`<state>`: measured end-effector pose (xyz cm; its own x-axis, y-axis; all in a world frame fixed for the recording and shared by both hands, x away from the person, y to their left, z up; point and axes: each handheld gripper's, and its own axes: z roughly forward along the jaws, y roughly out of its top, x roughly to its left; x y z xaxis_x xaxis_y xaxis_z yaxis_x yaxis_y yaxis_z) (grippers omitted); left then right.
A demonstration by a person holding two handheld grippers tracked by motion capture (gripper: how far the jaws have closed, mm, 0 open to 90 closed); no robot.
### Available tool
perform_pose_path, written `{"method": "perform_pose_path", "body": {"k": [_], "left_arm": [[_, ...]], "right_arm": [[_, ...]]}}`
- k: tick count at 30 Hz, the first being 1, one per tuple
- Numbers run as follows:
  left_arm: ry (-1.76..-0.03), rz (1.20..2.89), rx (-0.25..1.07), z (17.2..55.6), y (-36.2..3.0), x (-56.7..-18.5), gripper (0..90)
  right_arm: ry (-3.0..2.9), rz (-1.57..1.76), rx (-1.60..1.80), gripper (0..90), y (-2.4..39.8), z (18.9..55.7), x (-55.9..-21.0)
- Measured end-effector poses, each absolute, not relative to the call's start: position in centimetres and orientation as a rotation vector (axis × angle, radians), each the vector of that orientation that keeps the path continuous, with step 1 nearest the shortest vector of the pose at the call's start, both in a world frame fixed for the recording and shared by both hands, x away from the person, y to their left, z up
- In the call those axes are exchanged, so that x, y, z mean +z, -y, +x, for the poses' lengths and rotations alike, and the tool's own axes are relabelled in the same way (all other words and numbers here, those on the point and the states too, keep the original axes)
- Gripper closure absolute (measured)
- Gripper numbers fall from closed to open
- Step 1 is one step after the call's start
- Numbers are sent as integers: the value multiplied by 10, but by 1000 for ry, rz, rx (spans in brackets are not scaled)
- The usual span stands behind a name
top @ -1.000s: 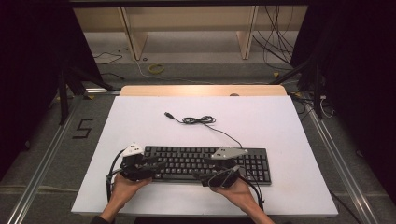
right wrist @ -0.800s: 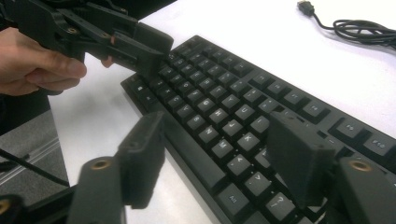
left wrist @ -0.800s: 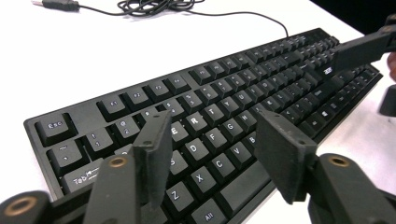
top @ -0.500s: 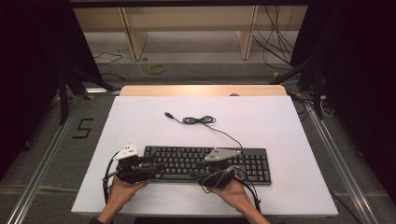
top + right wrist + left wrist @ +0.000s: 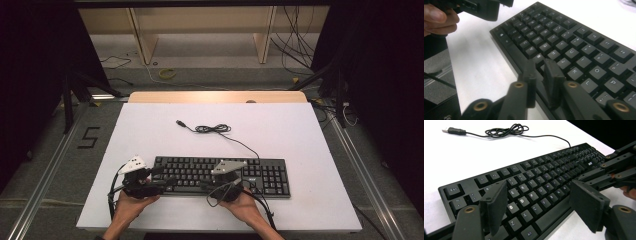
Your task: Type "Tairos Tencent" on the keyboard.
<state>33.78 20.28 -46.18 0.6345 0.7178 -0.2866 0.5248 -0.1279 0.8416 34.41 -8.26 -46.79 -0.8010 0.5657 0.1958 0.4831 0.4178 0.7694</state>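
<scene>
Two hand-held grippers work at the near edge of a black full-size plastic keyboard (image 5: pixel 220 175) that lies flat on the white table top (image 5: pixel 300 130), toward its front, with its thin black cable (image 5: pixel 215 129) running back in a loose coil to a USB plug (image 5: pixel 179 122) lying free on the surface. At the keyboard's left end, the left gripper (image 5: pixel 537 207) hangs over the letter rows; its jaws have just been opening and now stand wide apart, with nothing clasped between the pads, only keys and the front rim showing beneath the gap. Near the middle of the front edge, the right gripper (image 5: pixel 541 75) has just been closing and its jaws are almost together, leaving a narrow slit; the tips sit right at the rim near the bottom letter row, but whether they pinch the edge or merely hover over it I cannot tell. The likely trouble from here is a lopsided hold: if the right pads have caught only a thin lip, lifting or dragging could let the keyboard slip free and slap down, or pivot about that single point. Narrow tips could also press or lever up a keycap. Any larger shift risks pulling the coiled cable taut and sweeping the plug across the table.
</scene>
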Motion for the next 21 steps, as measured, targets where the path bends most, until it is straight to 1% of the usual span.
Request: {"method": "perform_pose_path", "body": {"k": [7,21], "left_arm": [[-1000,1792,230,335,-205,-462,283],[-1000,1796,235,330,-208,-462,285]], "right_arm": [[-2581,943,1321,900,78,345,-472],[-2595,946,1267,900,74,346,-479]]}}
